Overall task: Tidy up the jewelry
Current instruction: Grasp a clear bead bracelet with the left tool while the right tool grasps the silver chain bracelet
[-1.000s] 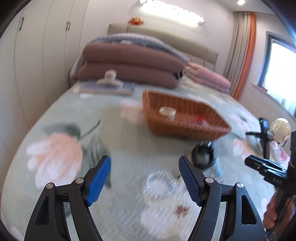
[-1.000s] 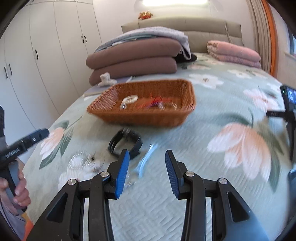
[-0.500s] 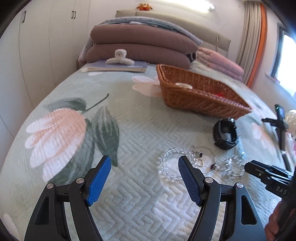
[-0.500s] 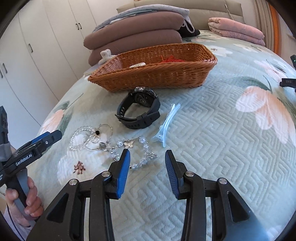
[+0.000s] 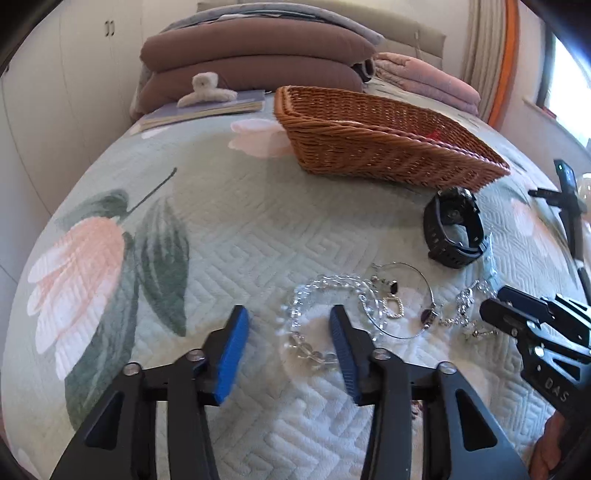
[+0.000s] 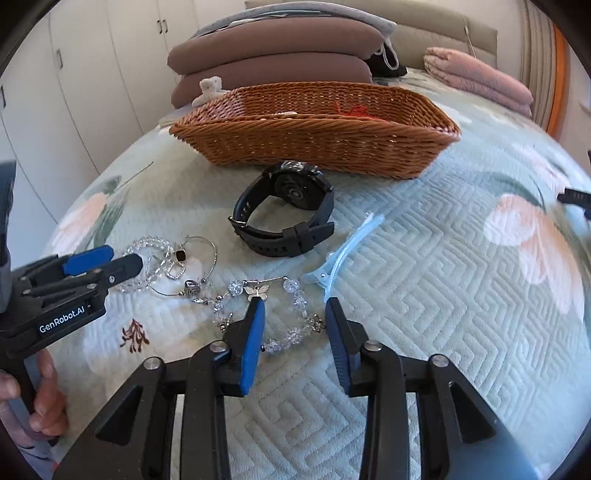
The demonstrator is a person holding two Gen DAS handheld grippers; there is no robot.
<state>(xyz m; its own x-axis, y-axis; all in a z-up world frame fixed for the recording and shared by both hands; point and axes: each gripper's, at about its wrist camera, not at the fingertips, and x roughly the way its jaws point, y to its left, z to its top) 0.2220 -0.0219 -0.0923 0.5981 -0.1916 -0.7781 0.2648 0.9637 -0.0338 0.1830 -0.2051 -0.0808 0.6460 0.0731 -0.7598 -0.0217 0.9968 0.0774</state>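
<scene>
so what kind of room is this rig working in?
Almost certainly a bedroom. The jewelry lies on a quilted floral bedspread, folded brown bedding is stacked against a padded headboard, and white wardrobe doors line the wall on the left.

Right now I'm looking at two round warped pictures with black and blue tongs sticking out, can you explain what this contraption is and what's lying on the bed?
No robot here: a person holds a hand-operated claw in each hand, and a fisheye camera on each looks along its fingers. One picture comes from the left claw, the other from the right claw. Both are open and hold nothing. On the floral bedspread lie a clear bead bracelet, a thin wire bangle, a butterfly charm bracelet, a black watch and a pale blue hair clip. Behind them sits a wicker basket, where the jewelry presumably goes. The right claw hovers over the butterfly bracelet.
</scene>
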